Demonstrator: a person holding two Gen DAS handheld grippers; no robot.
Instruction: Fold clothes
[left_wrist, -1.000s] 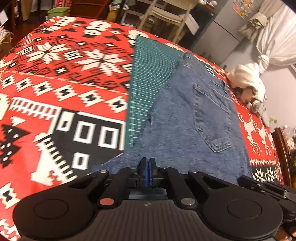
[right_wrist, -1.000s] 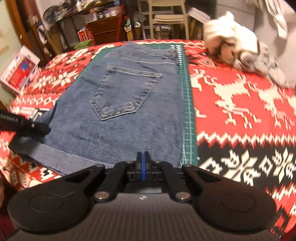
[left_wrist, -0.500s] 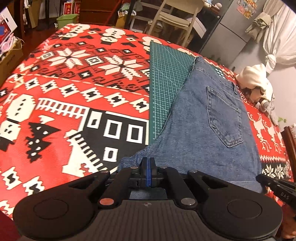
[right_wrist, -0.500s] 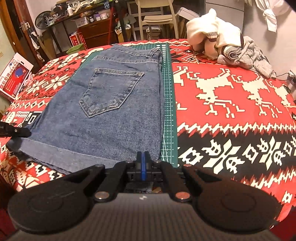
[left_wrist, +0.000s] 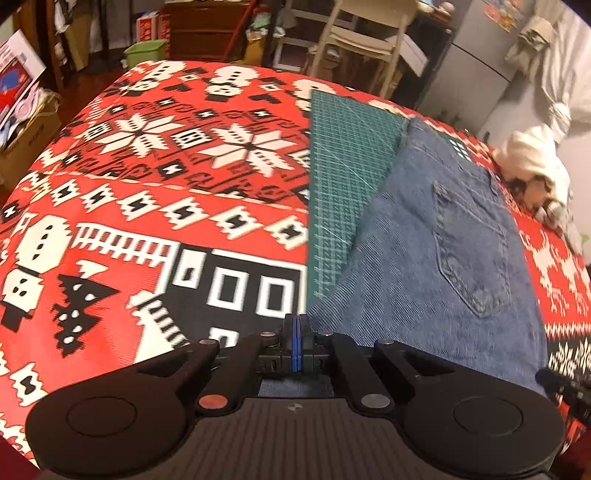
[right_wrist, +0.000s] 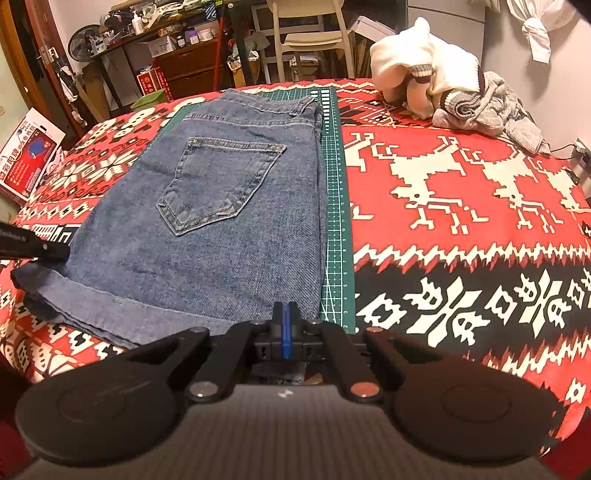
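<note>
Blue denim shorts (right_wrist: 221, 229) lie back pocket up on a green cutting mat (right_wrist: 338, 221), the cuffed hem nearest me. My right gripper (right_wrist: 284, 325) is shut, its blue pads meeting at the hem's right end, with denim showing under them. In the left wrist view the shorts (left_wrist: 443, 280) stretch away to the right. The left gripper (left_wrist: 294, 326) is shut at their near left corner, fabric visible just beneath it. From the right wrist view, the left gripper's black tip (right_wrist: 40, 247) sits over the curled left hem corner.
A red, white and black patterned cloth (left_wrist: 147, 206) covers the table. A heap of cream and grey clothes (right_wrist: 443, 92) lies at the far right corner. Beyond the table stand a white chair (right_wrist: 310, 40), a cluttered desk and boxes on the floor.
Both cameras have risen and drawn back, so more of the table shows. The left view has swung leftward. Both grippers stay shut at the hem.
</note>
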